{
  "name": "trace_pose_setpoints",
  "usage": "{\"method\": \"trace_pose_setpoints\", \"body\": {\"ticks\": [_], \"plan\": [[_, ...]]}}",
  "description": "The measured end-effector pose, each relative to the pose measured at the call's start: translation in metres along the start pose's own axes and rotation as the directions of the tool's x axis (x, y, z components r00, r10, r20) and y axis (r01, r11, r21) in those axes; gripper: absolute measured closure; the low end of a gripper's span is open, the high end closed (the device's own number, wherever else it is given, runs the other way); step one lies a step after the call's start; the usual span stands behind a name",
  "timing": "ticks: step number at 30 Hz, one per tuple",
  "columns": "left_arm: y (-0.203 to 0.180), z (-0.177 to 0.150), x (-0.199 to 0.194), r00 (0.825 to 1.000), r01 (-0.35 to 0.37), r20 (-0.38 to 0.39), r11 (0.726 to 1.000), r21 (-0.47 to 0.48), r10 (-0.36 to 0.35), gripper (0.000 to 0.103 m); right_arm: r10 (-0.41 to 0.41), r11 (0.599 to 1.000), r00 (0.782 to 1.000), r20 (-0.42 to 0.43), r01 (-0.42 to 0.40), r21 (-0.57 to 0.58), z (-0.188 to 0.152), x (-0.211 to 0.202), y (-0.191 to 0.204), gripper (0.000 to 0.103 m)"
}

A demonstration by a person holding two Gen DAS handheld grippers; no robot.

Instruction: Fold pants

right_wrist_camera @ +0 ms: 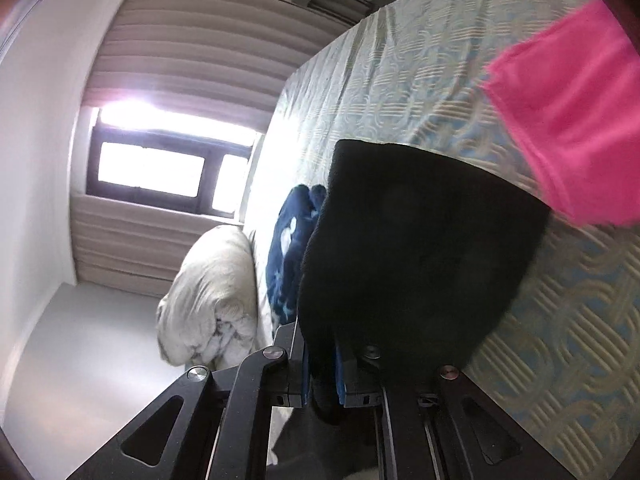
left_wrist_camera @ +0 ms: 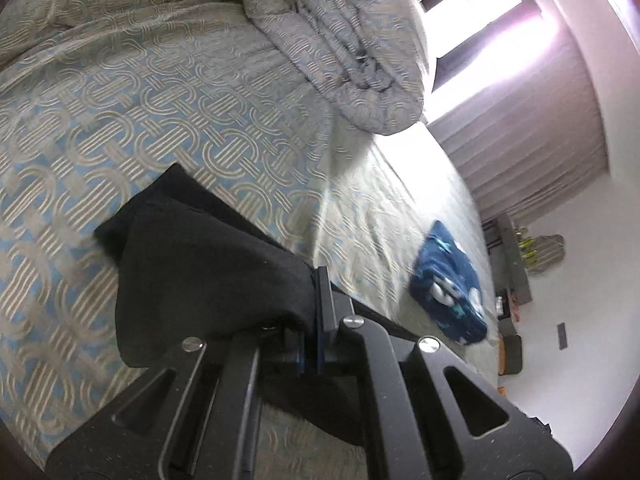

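The black pants (left_wrist_camera: 192, 256) hang over a bed with a blue and beige patterned cover (left_wrist_camera: 120, 112). My left gripper (left_wrist_camera: 314, 304) is shut on an edge of the black cloth, which drapes to the left over its fingers. In the right wrist view the black pants (right_wrist_camera: 420, 248) cover most of the middle, and my right gripper (right_wrist_camera: 320, 360) is shut on a fold of them between its blue pads. Both views are tilted and both grippers hold the cloth above the bed.
A rolled grey duvet (left_wrist_camera: 352, 40) lies at the far side of the bed, also in the right wrist view (right_wrist_camera: 208, 300). A dark blue patterned garment (left_wrist_camera: 448, 284) lies on the bed (right_wrist_camera: 288, 248). A pink cloth (right_wrist_camera: 568, 112) lies at the right. Curtains (left_wrist_camera: 520, 120) and a window (right_wrist_camera: 160, 168) stand behind.
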State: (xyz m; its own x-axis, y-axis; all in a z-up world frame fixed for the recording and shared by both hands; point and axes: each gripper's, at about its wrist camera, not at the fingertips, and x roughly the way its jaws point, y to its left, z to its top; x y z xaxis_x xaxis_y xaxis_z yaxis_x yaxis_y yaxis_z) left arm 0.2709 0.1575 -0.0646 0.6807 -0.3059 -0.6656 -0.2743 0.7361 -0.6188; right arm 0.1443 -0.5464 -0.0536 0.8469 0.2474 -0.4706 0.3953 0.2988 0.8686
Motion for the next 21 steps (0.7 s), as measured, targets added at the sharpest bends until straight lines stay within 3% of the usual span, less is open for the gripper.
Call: {"method": "trace_pose_setpoints", "body": {"ticks": [4, 7, 9, 10, 11, 12, 13, 15, 17, 21], "plan": [[0.011, 0.019, 0.044, 0.998, -0.058, -0.040, 0.998, -0.020, 0.057, 0.098, -0.055, 0.996, 0.997, -0.045, 0.058, 0.068, 0.025, 0.056, -0.001, 0.093], [0.021, 0.023, 0.080, 0.987, -0.109, -0.119, 0.994, -0.017, 0.106, 0.097, -0.154, 0.987, 0.987, -0.056, 0.156, 0.036, 0.039, 0.096, 0.001, 0.093], [0.031, 0.025, 0.097, 0.975, -0.151, -0.170, 0.988, -0.028, 0.144, 0.094, -0.223, 0.975, 0.972, -0.073, 0.222, -0.021, 0.045, 0.119, 0.000, 0.085], [0.037, 0.026, 0.101, 0.974, -0.151, -0.179, 0.988, -0.045, 0.140, 0.087, -0.252, 0.967, 0.964, -0.084, 0.249, -0.044, 0.048, 0.132, -0.002, 0.082], [0.044, 0.029, 0.101, 0.978, -0.124, -0.177, 0.990, -0.072, 0.110, 0.082, -0.259, 0.965, 0.962, -0.091, 0.255, -0.055, 0.049, 0.139, -0.005, 0.072], [0.047, 0.031, 0.100, 0.981, -0.105, -0.174, 0.991, -0.088, 0.088, 0.067, -0.238, 0.971, 0.967, -0.096, 0.234, -0.051, 0.050, 0.142, -0.007, 0.069], [0.051, 0.034, 0.096, 0.984, -0.076, -0.168, 0.991, -0.113, 0.056, 0.059, -0.200, 0.980, 0.974, -0.103, 0.197, -0.035, 0.051, 0.143, -0.010, 0.066], [0.060, 0.036, 0.082, 0.988, 0.001, -0.154, 0.986, -0.170, -0.027, 0.058, -0.077, 0.997, 0.995, -0.070, 0.079, 0.025, 0.051, 0.130, -0.015, 0.043], [0.065, 0.037, 0.071, 0.986, 0.007, -0.161, 0.983, -0.185, -0.037, 0.056, -0.076, 0.997, 0.997, -0.025, 0.076, -0.005, 0.048, 0.114, -0.008, 0.030], [0.068, 0.035, 0.043, 0.989, 0.036, -0.137, 0.985, -0.171, -0.060, 0.051, -0.070, 0.971, 0.995, -0.074, 0.051, -0.234, 0.026, 0.100, 0.021, 0.033]]}}
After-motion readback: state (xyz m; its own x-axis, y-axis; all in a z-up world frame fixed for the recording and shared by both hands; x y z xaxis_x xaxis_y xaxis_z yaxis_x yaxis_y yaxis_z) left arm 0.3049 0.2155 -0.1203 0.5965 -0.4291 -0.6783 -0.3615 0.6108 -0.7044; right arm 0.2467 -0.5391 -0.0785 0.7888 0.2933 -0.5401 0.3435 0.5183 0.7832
